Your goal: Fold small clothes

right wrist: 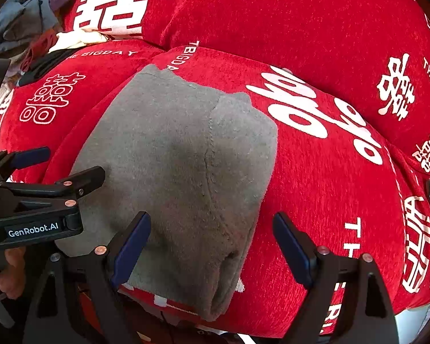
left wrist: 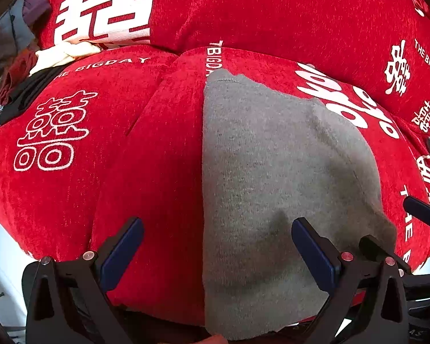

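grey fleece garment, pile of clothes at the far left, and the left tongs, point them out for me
grey fleece garment [right wrist: 180, 154], right wrist view, middle of its folded top.
pile of clothes [left wrist: 20, 66], left wrist view, dark and cream pieces at the cushion edge.
left tongs [left wrist: 218, 255], left wrist view, midway between open fingertips.

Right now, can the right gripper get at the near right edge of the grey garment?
Probably yes. The right gripper is open just above the grey garment, with nothing between them; the left gripper is off at the garment's left side.
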`<state>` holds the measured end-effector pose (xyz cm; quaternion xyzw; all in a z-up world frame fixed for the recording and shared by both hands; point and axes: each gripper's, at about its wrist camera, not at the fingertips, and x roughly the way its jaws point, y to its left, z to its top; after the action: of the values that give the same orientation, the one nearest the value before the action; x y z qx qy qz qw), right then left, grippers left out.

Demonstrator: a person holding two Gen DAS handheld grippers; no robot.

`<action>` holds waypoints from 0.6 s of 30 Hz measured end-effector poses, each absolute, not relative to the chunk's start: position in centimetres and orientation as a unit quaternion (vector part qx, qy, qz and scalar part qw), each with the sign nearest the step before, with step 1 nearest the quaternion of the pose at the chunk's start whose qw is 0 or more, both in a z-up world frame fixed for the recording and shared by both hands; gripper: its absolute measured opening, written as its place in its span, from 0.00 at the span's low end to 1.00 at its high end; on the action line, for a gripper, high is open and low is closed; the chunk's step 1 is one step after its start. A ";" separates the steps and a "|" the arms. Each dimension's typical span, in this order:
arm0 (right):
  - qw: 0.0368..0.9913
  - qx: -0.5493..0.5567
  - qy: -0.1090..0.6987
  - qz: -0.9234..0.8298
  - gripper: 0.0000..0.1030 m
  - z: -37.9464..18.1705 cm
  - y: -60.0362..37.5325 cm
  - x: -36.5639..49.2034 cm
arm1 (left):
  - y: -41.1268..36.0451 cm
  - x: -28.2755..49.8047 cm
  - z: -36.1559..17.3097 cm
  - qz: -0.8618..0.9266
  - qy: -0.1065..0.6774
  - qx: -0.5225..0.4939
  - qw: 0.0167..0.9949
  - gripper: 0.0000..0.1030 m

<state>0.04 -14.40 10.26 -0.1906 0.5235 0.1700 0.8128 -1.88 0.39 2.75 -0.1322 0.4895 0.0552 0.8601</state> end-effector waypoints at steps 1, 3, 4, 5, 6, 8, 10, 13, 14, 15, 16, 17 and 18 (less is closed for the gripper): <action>0.813 -0.191 0.523 0.170 0.86 10.3 -14.3 0.0 | 0.4 -1.9 2.7 0.055 0.490 -0.133 0.860 1.00; 0.812 -0.193 0.523 0.170 0.86 10.3 -14.2 0.0 | 0.5 -1.8 2.7 0.055 0.489 -0.134 0.860 1.00; 0.812 -0.194 0.523 0.171 0.86 10.3 -14.1 0.0 | 0.5 -1.8 2.7 0.055 0.489 -0.135 0.860 1.00; 0.812 -0.195 0.523 0.171 0.86 10.3 -14.0 0.0 | 0.6 -1.8 2.7 0.055 0.489 -0.136 0.860 1.00; 0.812 -0.195 0.523 0.171 0.86 10.3 -14.0 0.0 | 0.7 -1.8 2.7 0.055 0.489 -0.136 0.860 1.00; 0.811 -0.197 0.523 0.172 0.86 10.3 -13.9 0.0 | 0.7 -1.8 2.7 0.055 0.488 -0.137 0.860 1.00; 0.811 -0.199 0.522 0.172 0.86 10.3 -13.8 0.0 | 0.7 -1.9 2.7 0.056 0.488 -0.138 0.860 1.00; 0.811 -0.199 0.522 0.172 0.86 10.3 -13.8 -0.1 | 0.7 -2.0 2.7 0.058 0.488 -0.140 0.860 1.00; 0.811 -0.199 0.522 0.172 0.86 10.2 -13.8 -0.1 | 0.7 -2.0 2.7 0.058 0.487 -0.140 0.860 1.00; 0.811 -0.199 0.522 0.172 0.86 10.2 -13.8 -0.1 | 0.7 -2.0 2.7 0.059 0.487 -0.140 0.860 1.00; 0.811 -0.199 0.523 0.172 0.86 10.2 -13.8 -0.1 | 0.7 -2.0 2.7 0.059 0.488 -0.140 0.860 1.00; 0.811 -0.199 0.522 0.172 0.86 10.2 -13.8 -0.2 | 0.7 -2.0 2.7 0.059 0.488 -0.140 0.860 1.00; 0.811 -0.199 0.522 0.172 0.86 10.2 -13.8 -0.2 | 0.7 -2.1 2.7 0.059 0.488 -0.140 0.860 1.00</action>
<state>-0.16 -13.82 10.24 -0.1985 0.5224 0.1723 0.8112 -2.08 0.68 2.66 -0.1398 0.4877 0.0592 0.8597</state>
